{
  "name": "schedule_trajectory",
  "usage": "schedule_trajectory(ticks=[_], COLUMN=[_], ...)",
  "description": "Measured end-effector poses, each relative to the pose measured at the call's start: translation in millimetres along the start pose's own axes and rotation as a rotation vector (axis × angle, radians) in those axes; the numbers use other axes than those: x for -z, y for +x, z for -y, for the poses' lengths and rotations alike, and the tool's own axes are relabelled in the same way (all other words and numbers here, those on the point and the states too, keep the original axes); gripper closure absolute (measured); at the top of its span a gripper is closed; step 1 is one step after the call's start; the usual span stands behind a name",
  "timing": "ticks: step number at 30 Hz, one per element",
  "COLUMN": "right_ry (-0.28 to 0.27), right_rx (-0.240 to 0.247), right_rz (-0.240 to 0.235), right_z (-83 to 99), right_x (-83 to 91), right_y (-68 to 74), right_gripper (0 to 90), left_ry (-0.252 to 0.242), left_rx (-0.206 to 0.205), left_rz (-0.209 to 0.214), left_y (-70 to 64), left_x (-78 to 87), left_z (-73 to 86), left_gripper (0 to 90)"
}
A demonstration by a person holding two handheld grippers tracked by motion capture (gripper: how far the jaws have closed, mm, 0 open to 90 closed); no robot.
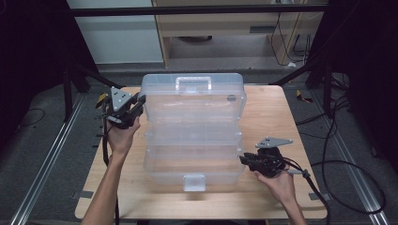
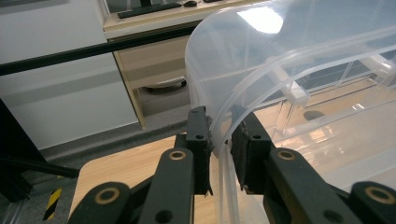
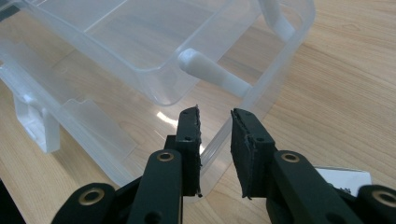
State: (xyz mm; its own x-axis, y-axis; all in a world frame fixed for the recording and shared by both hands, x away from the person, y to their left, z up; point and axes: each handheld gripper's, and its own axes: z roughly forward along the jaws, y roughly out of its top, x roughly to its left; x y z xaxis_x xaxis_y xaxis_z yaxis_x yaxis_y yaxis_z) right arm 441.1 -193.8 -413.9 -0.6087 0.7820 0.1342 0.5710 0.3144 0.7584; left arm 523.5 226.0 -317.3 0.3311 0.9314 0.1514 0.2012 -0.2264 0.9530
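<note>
A clear, see-through plastic storage box (image 1: 192, 131) with a hinged lid stands open in the middle of the light wooden table (image 1: 272, 117), its lid tilted up at the far side and its tray-like base toward the person. A moulded carry handle (image 1: 193, 83) shows on the raised lid, and a small white latch (image 1: 194, 182) hangs at the front edge of the base.

The left gripper (image 2: 219, 144) is at the lid's left edge; in the left gripper view the thin rim of the lid runs between its two black jaws, which are close on either side of it, though whether they press it cannot be told.

The right gripper (image 3: 215, 140) is at the near right corner of the base; its jaws stand apart, with the rim of the box lying in the gap and touching neither pad clearly.

A hand holds each gripper, and a black cable (image 1: 347, 183) trails off the right one across the table edge to the floor.
</note>
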Motion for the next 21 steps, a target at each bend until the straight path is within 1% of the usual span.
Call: schedule_trajectory(ticks=[6,7,13,21], right_ry=[0.0,0.001,0.0,0.001], right_rx=[0.001,0.0,-0.001,-0.001], right_rz=[-0.001,-0.001,-0.002,-0.002], right_z=[0.0,-0.1,-0.1,-0.2], right_x=[0.0,0.0,-0.1,-0.2], right_y=[-0.1,-0.1,-0.1,-0.3], right_gripper=[73.0,72.9,72.9,72.9], left_ry=[0.004,0.002,0.012,0.013], left_rx=[-0.005,0.001,-0.002,0.004], left_rz=[-0.008,-0.006,-0.014,-0.01], left_y=[0.1,0.5,1.2,3.1], left_x=[-3.5,-5.0,-10.0,-14.3], left_z=[-1.5,-2.1,-4.8,-6.1], left_gripper=[76.9,76.9,76.8,76.9])
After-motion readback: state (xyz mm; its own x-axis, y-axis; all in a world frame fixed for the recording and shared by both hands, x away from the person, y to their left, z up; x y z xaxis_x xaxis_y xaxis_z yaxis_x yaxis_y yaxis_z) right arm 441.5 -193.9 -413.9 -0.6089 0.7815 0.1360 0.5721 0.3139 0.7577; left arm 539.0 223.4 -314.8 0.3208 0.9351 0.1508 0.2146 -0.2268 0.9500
